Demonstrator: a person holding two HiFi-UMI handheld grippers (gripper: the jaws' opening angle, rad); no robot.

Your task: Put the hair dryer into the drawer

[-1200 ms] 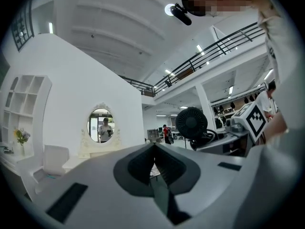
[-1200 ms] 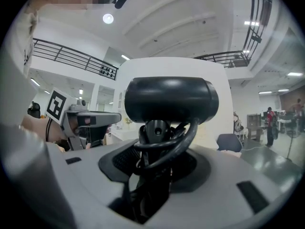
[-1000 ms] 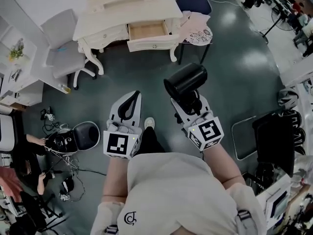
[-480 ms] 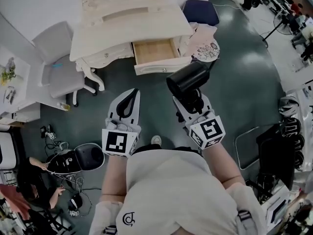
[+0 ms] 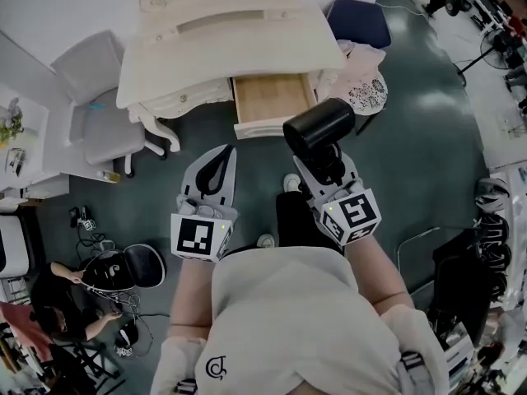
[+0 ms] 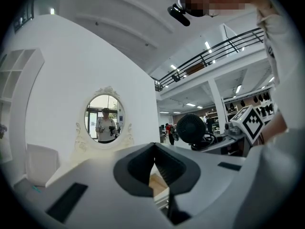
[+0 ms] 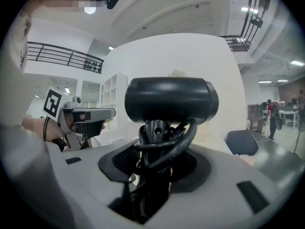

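Starting at the left of the head view, a grey chair (image 5: 103,109) stands beside the white dressing worktop (image 5: 206,52), which fills the top of the picture. Lower down, a person's two forearms reach forward over the dark green floor (image 5: 428,146), each carrying a gripper.

The left gripper (image 5: 222,151) points toward the worktop. In the left gripper view its fingers (image 6: 95,175) meet at the tips and have nothing between them. An oval mirror (image 6: 105,118) on the wall shows beyond them.

Just right of that gripper, the drawer (image 5: 272,99) stands pulled out from under the worktop's front edge, its pale wooden bottom showing.

Right of the drawer, the right gripper (image 5: 323,164) carries the hair dryer (image 5: 319,128). The black barrel lies crosswise above the fingers, near the drawer's right front corner but outside it, over the floor. In the right gripper view the fingers (image 7: 228,175) are closed partway on the dryer's handle, with its dark cord (image 7: 176,144) looped round the handle.

Farther right, a patterned cloth (image 5: 366,89) and a dark blue stool (image 5: 362,21) sit by the worktop's end.
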